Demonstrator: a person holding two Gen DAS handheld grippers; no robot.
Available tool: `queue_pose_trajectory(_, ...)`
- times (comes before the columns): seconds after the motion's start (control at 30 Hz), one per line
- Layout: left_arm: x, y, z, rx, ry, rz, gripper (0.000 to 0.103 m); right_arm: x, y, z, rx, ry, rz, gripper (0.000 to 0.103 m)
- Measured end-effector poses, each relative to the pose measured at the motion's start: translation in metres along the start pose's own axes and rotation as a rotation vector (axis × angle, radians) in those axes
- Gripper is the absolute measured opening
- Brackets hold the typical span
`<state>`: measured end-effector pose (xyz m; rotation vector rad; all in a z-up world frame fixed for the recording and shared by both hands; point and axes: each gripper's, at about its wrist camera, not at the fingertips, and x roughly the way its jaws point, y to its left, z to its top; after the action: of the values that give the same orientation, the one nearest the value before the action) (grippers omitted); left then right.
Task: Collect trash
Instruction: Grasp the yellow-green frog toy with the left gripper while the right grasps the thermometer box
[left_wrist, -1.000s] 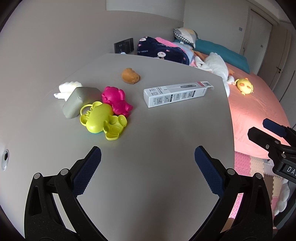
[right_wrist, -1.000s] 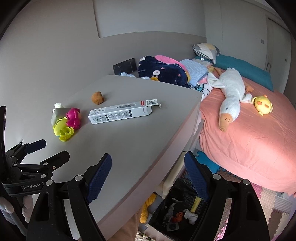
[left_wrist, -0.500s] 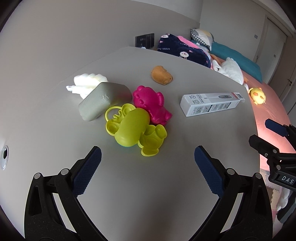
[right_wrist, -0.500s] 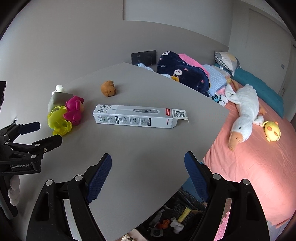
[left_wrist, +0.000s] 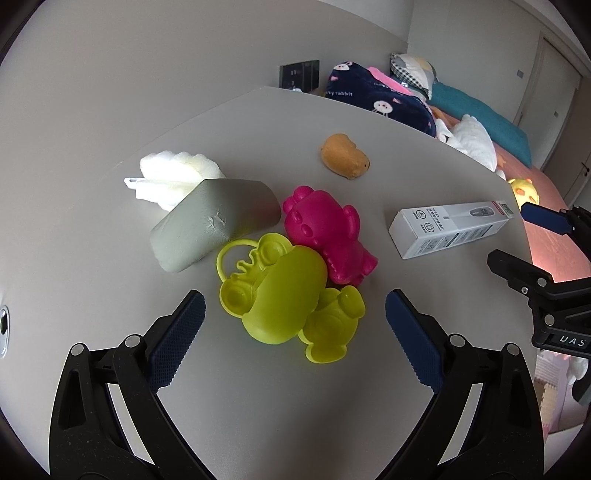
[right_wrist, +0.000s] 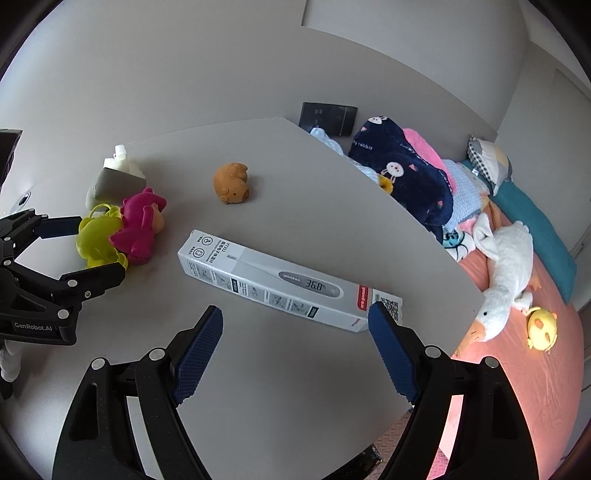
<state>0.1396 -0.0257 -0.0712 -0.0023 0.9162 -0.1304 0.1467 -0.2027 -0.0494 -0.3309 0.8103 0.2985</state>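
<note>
1. Left gripper (left_wrist: 293, 325): jaws wide but closing, nothing gripped; the yellow-green plastic toy moulds (left_wrist: 284, 291) lie on the grey counter (left_wrist: 258, 406) just beyond the pads, untouched.
2. Magenta plastic bear mould (left_wrist: 327, 234) touches the yellow-green ones on their far side; grey soft pouch (left_wrist: 214, 221) just left, white crumpled wipe pack (left_wrist: 173, 177) behind it.
3. Right gripper (right_wrist: 295, 349): jaws open, empty, above the counter just short of the long white cardboard thermometer box (right_wrist: 280, 282), which lies flat near the counter's right edge.
4. Orange-brown plush animal (right_wrist: 232, 183) far-centre, apart from the rest.
</note>
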Motion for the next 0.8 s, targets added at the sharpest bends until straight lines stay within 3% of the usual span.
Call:
queue_pose_trajectory(0.2, 0.007, 0.003, 0.003, 0.001, 0.018, -0.017, 0.075, 0.018, 0.004, 0.016, -0.116, 0.047, 0.014, 0.081)
queue_pose_trajectory(0.4, 0.007, 0.003, 0.002, 0.006, 0.009, -0.017, 0.074, 0.039, 0.016, 0.026, -0.227, 0.104, 0.06, 0.081)
queue_pose_trajectory(0.67, 0.006, 0.004, 0.002, 0.0, 0.01, -0.03, 0.074, 0.058, 0.003, 0.035, -0.148, 0.143, 0.15, 0.081)
queue_pose_trajectory(0.7, 0.006, 0.005, 0.002, -0.007, 0.014, -0.033, 0.074, 0.059, 0.001, 0.035, -0.134, 0.15, 0.163, 0.08)
queue_pose_trajectory(0.8, 0.006, 0.006, 0.001, -0.011, 0.016, -0.031, 0.074, 0.057, -0.001, 0.034, -0.095, 0.164, 0.226, 0.063)
